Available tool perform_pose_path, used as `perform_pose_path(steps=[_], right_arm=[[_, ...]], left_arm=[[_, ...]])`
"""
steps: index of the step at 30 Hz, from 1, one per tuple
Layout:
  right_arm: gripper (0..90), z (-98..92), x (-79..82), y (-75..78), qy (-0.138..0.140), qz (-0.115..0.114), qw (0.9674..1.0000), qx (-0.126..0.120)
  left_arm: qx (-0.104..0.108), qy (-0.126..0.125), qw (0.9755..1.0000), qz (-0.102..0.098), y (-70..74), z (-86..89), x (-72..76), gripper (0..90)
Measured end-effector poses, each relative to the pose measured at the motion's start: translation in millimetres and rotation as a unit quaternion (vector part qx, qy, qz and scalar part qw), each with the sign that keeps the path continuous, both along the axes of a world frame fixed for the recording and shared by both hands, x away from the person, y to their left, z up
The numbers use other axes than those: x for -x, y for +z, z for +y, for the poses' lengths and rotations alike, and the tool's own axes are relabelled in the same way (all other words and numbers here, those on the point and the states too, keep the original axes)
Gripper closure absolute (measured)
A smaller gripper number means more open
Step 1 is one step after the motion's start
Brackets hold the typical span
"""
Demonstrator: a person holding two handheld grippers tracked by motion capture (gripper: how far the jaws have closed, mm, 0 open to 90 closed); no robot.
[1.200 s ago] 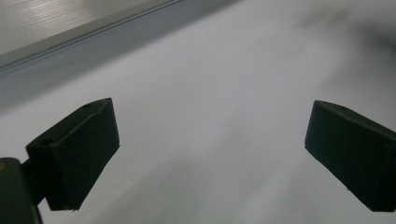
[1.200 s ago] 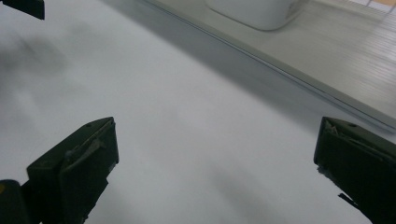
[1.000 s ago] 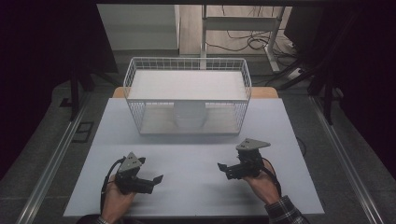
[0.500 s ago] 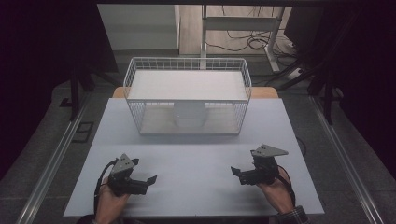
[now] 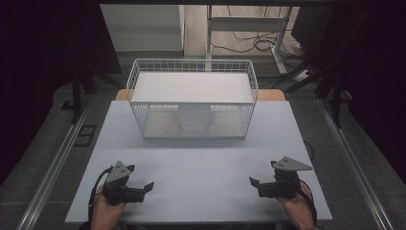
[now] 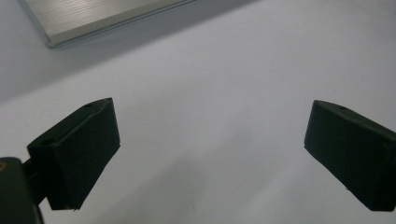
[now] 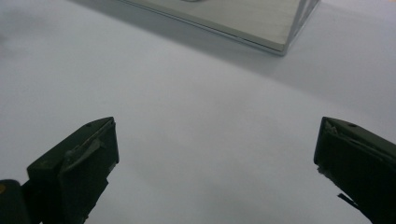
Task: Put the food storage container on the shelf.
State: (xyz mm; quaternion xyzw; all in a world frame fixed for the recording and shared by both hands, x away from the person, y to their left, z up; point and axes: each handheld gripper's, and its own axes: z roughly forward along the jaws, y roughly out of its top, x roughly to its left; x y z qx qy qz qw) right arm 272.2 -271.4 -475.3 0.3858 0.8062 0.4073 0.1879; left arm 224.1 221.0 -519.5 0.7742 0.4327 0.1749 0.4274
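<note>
Both hand-held grippers — left [image 5: 146,187] and right [image 5: 255,184] — rested near the pale grey tabletop's [image 5: 201,167] front edge, jaws spread, well short of the white wire basket [image 5: 191,103].

Table [image 5: 201,191]: we see a pale, bare top.
Wire basket [image 5: 139,81]: white, standing at the table's far middle.
Inside the basket: a white round container [image 5: 194,117].
Floor beyond: we note loose cables [image 5: 249,45] and a metal frame [image 5: 249,24].

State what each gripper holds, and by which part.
Nothing is held. The left gripper and the right gripper are both open over the bare table.
</note>
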Motion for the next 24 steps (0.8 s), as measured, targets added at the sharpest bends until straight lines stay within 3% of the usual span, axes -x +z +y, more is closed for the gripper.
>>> perform_pose_path(steps=[9,15,16,24], right_arm=[[0.0,-13.5,13.0,-11.0,-0.019,0.007,0.9998,0.006],[0.0,-17.4,18.4,-22.4,-0.02,0.024,0.9994,0.017],[0.0,-18.0,19.0,-26.3,-0.021,0.036,0.9989,0.021],[0.0,-16.2,19.0,-26.4,-0.02,0.035,0.9988,0.028]], left_arm=[[-0.007,0.018,0.9998,0.01,-3.8,13.2,9.7,3.1],[-0.012,0.023,0.9994,0.023,-7.9,17.1,12.9,3.0],[-0.012,0.024,0.9992,0.028,-9.3,17.9,12.7,3.0],[-0.014,0.022,0.999,0.036,-10.8,17.2,11.3,2.9]])
